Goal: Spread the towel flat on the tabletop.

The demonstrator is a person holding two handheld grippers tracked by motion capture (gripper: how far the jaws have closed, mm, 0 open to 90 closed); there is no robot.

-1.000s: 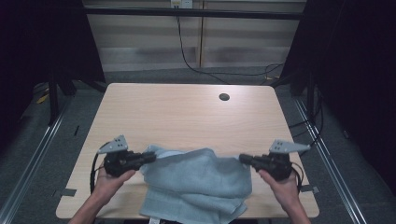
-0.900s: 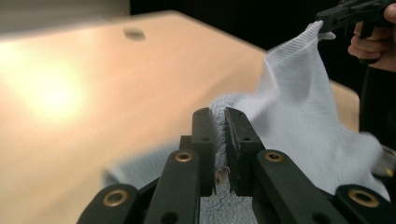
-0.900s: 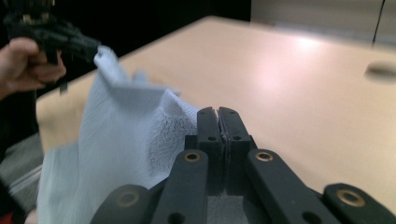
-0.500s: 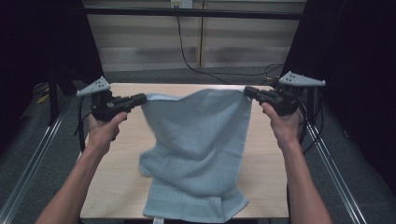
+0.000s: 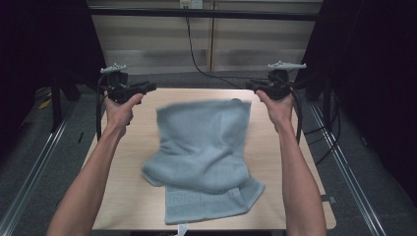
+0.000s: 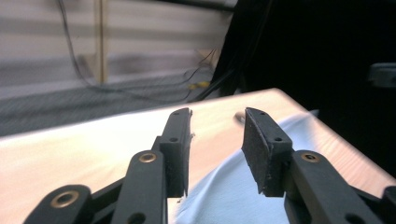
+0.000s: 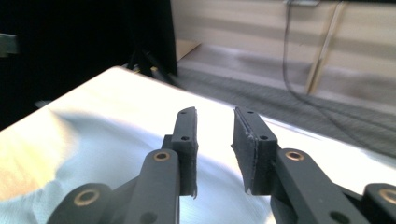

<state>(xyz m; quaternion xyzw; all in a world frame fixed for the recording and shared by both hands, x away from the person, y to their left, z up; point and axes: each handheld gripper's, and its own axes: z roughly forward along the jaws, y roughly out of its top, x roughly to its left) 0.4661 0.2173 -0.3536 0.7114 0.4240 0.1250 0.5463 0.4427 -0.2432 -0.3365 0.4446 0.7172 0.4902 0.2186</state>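
**Towel let go in mid-throw, and it may land bunched**

The light blue towel [image 5: 204, 152] lies on the wooden table [image 5: 295, 162], its near part in a folded heap toward the person's edge and its far edge blurred, apparently not yet settled. That far edge sits crooked, higher at the left than the right, and a thick roll of cloth crosses the middle. My worry is that it comes down with this roll trapped under the top layer, so the spread is uneven and needs a second lift.

Both tools have just been opening, and nothing is between their jaws. The left gripper [image 5: 147, 88] hangs over the far left corner of the table with its jaws apart and empty; in the left gripper view [image 6: 217, 119] the cloth lies below and beyond the pads, not touching them. The right gripper [image 5: 252, 85] is likewise released over the far right corner, its jaws parted on air [image 7: 215, 116].

A second risk is the near hem: it lies right at the table's front edge, and a careless tug could drag it off. The small dark spot on the far tabletop is half covered by the cloth, and I cannot tell what it is.
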